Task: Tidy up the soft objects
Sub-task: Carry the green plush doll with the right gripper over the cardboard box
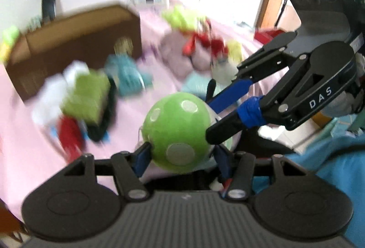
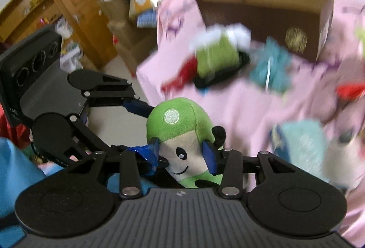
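Fingers (image 2: 208, 154) of the right gripper (image 2: 182, 152) pinch a green mushroom plush (image 2: 180, 124) at the sides of its cream face — a toy with a rounded green cap dotted with pale circles, black stitched eyes and a smile. Between the blue-taped fingers (image 1: 142, 154) of the left gripper (image 1: 180, 156) sits the same cap, pressed from both sides, so both tools clamp one toy from opposite directions, the right one reaching in from the upper right in the left wrist view. Beyond the fingertips, blurred, lie a pink bedsheet (image 1: 27, 134) with scattered soft items and a cardboard box (image 2: 273, 8).
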